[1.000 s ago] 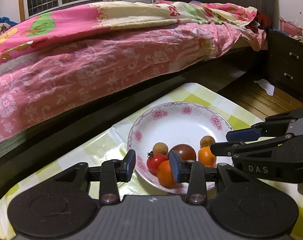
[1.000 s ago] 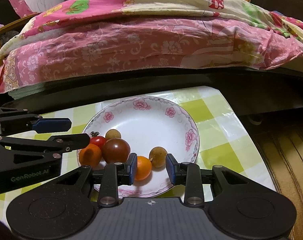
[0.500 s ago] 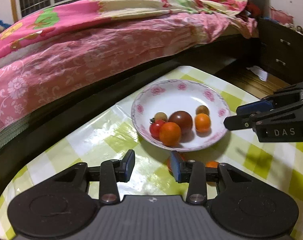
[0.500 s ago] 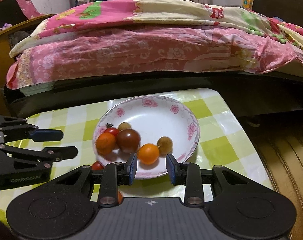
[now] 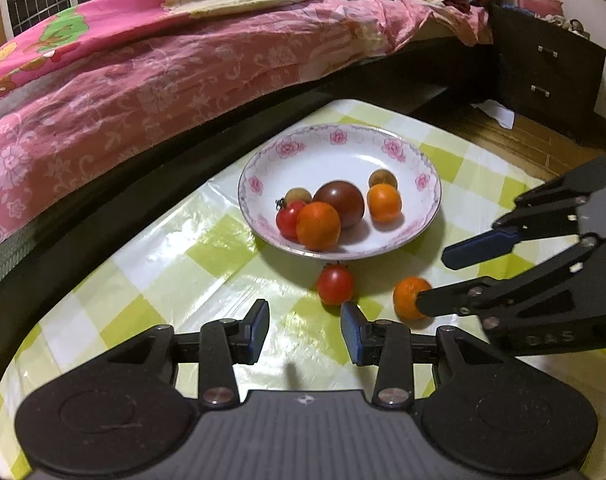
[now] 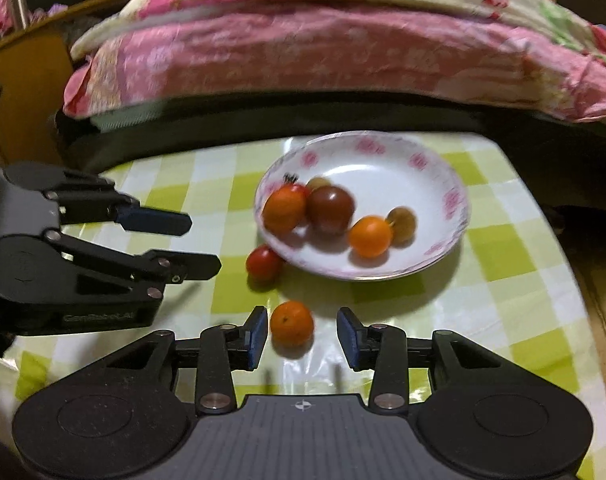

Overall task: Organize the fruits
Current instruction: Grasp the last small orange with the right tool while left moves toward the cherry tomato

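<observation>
Left tongs: moderately spread, empty, over the counter; red tomato just ahead. Right tongs: spreading, small orange loose between them, on the counter just before the plate.

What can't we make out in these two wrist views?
- Loose orange, left wrist view: the right gripper finger covers its right side.
- Plate fruit, right wrist view: motion blur; the small brown fruit sits mostly behind the others.
- Table: near edge hidden by each gripper body.
- Person: no hand in view.
- Left gripper: nothing between its fingers.
</observation>
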A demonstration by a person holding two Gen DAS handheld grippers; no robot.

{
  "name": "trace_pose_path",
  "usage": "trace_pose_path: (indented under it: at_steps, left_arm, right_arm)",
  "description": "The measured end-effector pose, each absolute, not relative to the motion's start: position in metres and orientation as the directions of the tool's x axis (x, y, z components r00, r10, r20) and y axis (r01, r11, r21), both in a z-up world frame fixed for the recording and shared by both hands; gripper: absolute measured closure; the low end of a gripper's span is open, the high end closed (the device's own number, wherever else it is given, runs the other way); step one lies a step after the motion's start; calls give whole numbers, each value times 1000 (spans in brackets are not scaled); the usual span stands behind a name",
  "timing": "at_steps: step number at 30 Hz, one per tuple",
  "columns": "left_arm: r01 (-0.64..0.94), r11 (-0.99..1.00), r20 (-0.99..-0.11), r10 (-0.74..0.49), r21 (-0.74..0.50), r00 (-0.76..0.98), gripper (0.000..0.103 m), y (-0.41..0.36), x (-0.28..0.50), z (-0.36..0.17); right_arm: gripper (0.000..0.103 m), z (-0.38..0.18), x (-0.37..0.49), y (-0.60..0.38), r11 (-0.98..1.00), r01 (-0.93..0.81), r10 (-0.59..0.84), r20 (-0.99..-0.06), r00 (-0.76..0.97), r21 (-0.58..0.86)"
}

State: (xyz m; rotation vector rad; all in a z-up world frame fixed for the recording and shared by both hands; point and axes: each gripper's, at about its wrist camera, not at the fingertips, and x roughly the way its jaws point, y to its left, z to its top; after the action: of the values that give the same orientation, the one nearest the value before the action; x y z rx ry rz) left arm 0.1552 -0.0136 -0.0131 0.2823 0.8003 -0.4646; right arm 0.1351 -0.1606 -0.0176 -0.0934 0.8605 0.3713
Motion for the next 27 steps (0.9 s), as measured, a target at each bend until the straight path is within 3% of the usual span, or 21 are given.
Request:
trace_pose_path:
  at_steps: [5, 7, 12, 27]
  left_arm:
    - [496, 866, -758, -287, 56, 586, 56, -9, 159, -20]
    - [498, 866, -760, -289, 52, 582, 56, -10, 160, -22]
    - [503, 864, -767, -320, 4, 556, 56, -17, 165, -24]
    - [497, 867, -767, -292, 40, 572, 56, -48, 188, -46]
  right_arm:
    - [69, -30, 146, -149, 927, -372, 274, -778, 566, 56]
    - [79, -33, 150, -147, 927, -372, 267, -788, 554, 52]
    - [79, -33, 147, -155, 928, -365, 273, -794, 543, 69]
    - [77, -34, 136, -185, 929, -356, 290, -791, 539, 98]
